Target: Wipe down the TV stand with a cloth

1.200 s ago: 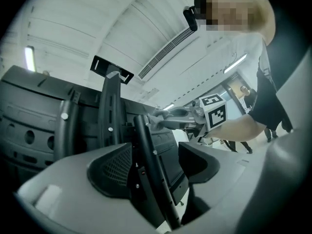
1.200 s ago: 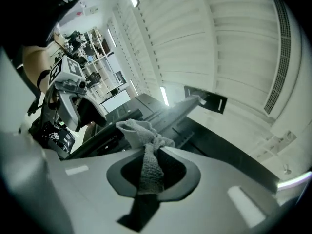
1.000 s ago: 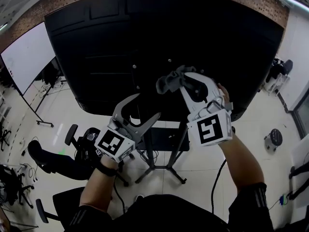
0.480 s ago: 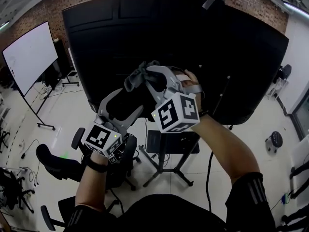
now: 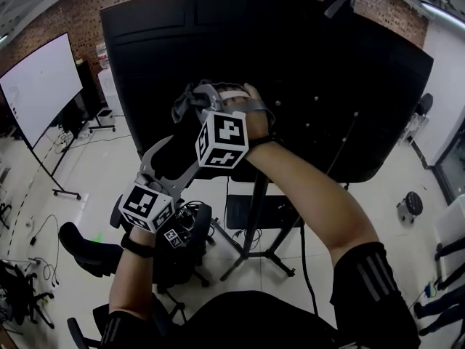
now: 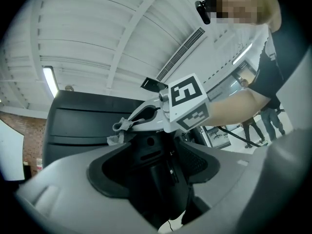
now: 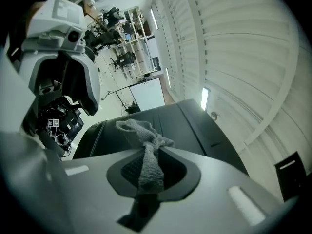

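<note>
My right gripper point(image 5: 197, 97) at upper centre of the head view, jaws clamped on the grey cloth point(image 5: 186, 105), cloth raised before the black TV back point(image 5: 327, 71), my left gripper point(image 5: 182, 153) below-left, jaws apart, empty, stand pole point(image 5: 256, 220) at lower centre.

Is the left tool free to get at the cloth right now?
Probably yes: the left tool is open, empty, close by the cloth, nothing between them, though the right tool clamps it.
</note>
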Tool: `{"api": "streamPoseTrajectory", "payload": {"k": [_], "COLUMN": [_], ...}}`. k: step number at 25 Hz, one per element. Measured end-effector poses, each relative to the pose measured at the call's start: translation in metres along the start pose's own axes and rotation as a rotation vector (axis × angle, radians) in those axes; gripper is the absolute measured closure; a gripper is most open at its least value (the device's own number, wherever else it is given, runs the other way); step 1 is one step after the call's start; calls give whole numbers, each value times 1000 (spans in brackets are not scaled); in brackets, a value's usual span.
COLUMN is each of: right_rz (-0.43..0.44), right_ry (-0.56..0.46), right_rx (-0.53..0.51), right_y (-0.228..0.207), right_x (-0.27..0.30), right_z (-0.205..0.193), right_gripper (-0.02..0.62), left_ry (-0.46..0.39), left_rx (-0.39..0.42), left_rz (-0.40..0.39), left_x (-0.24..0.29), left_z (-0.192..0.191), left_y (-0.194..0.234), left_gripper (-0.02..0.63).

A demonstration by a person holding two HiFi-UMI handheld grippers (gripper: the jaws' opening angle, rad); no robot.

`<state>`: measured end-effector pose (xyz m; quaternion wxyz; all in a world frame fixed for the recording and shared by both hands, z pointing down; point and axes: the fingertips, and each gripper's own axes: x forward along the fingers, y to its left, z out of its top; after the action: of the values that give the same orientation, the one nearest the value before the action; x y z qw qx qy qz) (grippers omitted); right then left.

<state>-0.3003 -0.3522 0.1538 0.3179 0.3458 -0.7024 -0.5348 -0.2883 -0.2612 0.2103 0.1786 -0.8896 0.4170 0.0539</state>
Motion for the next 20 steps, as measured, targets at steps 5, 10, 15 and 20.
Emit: {"api": "streamPoseTrajectory", "payload": {"k": [5,10,15,20], "right_rz": [9,14,20,54], "right_ry": [102,207,309,406], "right_rx": [-74,-148,-223,-273], "right_y": [0,0,0,-4], "right_x": [2,2,4,-5], "right_z": [-19,-40,-58,-82], "right_gripper": [557,558,558,559], "left_ry": [4,2,-17,-42], "left_rx": [-13,-15,-32,-41], "left_rz": [-2,-31,-71,-112], "left_x": [-5,0,14,31], "left_z": [-6,-7,-8,-3], "left_y": [7,1,-11,-25], "left_gripper": [276,276,276,276]}}
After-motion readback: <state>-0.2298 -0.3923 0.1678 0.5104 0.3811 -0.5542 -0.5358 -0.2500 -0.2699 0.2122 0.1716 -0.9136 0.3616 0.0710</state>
